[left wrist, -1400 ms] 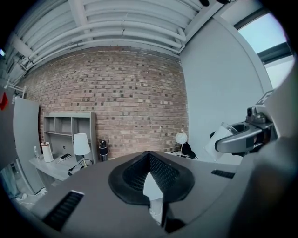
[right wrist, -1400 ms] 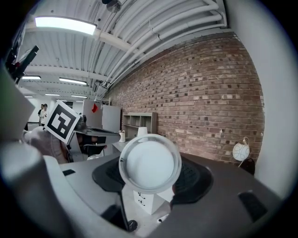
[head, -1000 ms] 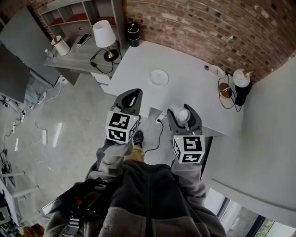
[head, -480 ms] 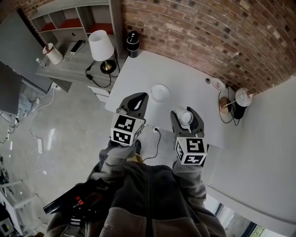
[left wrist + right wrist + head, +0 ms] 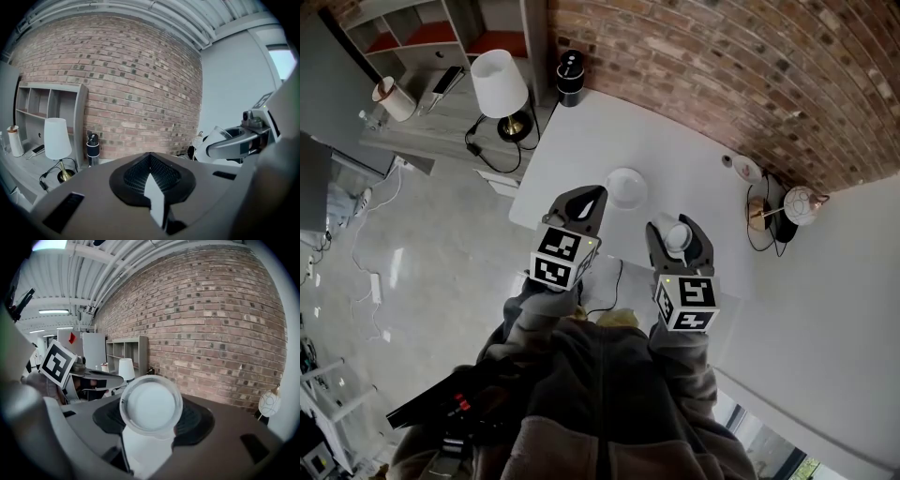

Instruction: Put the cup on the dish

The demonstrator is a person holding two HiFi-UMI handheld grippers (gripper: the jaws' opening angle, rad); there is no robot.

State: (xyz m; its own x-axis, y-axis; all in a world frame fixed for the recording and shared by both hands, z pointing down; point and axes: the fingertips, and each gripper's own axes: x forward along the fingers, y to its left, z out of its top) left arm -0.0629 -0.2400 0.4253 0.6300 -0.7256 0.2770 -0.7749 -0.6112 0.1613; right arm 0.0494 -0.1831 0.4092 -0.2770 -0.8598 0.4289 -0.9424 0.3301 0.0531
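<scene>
A small white round dish (image 5: 625, 187) lies on the white table (image 5: 675, 141), near its front left part. My right gripper (image 5: 676, 228) is shut on a pale translucent cup (image 5: 672, 236) and holds it over the table's front edge, to the right of the dish and nearer to me. In the right gripper view the cup (image 5: 151, 405) fills the space between the jaws, one round end facing the camera. My left gripper (image 5: 588, 195) is shut with nothing in it, its tip just left of the dish. In the left gripper view its own jaws (image 5: 150, 157) hide the dish.
A white-shaded lamp (image 5: 499, 82) stands on a low grey shelf unit (image 5: 431, 112) left of the table. A black cylinder (image 5: 570, 71) sits at the table's far left corner by the brick wall. A small bowl (image 5: 746, 170) and a round ornament (image 5: 802, 202) stand at the right end.
Both grippers have moved forward over the table's front edge. The left tip now lies beside the dish. The cup has stayed in the right gripper.
</scene>
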